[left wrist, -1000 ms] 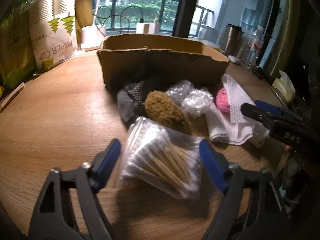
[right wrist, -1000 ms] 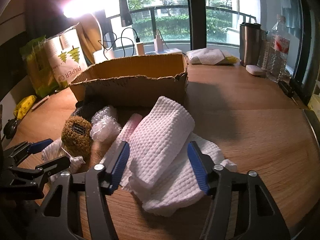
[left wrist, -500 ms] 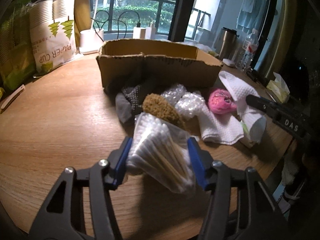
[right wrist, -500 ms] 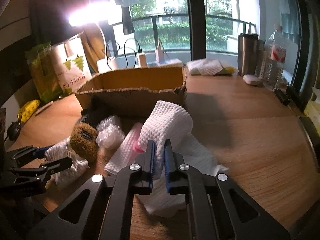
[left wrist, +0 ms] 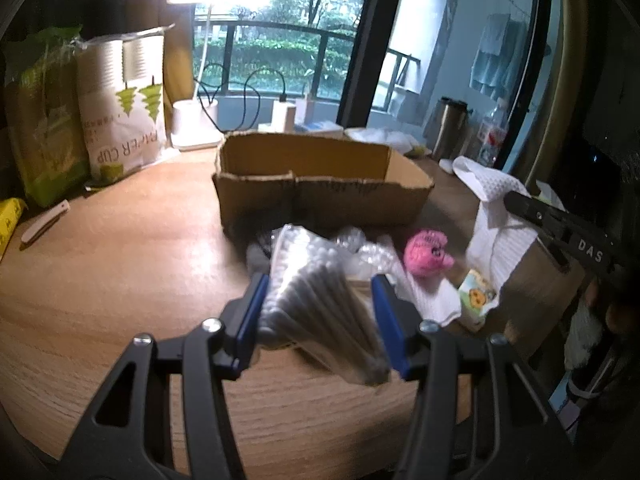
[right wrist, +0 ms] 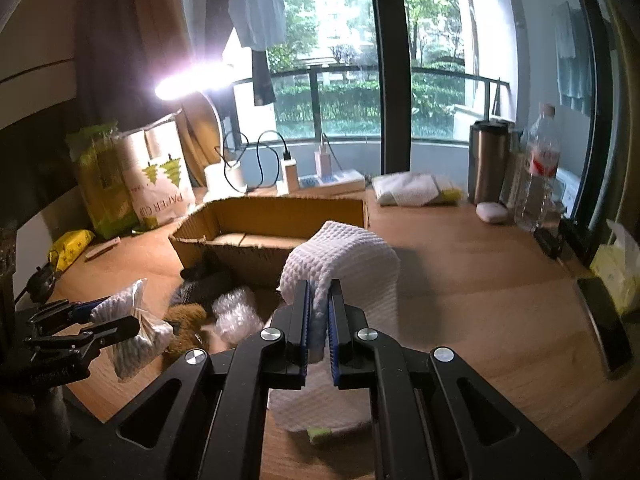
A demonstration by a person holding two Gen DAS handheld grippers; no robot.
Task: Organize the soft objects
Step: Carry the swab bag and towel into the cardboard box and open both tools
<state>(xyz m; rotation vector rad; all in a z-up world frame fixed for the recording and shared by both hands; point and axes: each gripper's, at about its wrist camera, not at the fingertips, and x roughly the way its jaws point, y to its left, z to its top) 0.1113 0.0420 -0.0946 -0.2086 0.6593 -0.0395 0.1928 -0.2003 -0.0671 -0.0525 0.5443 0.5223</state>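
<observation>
My left gripper (left wrist: pixel 320 312) is shut on a clear bag of cotton swabs (left wrist: pixel 316 300) and holds it above the table; it also shows in the right wrist view (right wrist: pixel 132 332). My right gripper (right wrist: pixel 319 320) is shut on a white waffle towel (right wrist: pixel 344 260), lifted off the table; the towel also shows in the left wrist view (left wrist: pixel 496 216). An open cardboard box (left wrist: pixel 320 184) stands behind. In front of it lie a pink knitted toy (left wrist: pixel 426 252), bubble wrap (right wrist: pixel 236 312), a brown fuzzy item (right wrist: pixel 184 320) and a dark cloth (right wrist: pixel 204 280).
Paper cup packs (left wrist: pixel 124 104) and green bags stand at the back left. A lamp base, chargers and cables (right wrist: pixel 288 172) sit by the window. A steel mug (right wrist: pixel 490 160), a water bottle (right wrist: pixel 538 172) and a tissue box (right wrist: pixel 616 264) are on the right.
Both grippers closed on their items and lifted them: the left raised the cotton swab bag, the right raised the white towel, uncovering the pink toy.
</observation>
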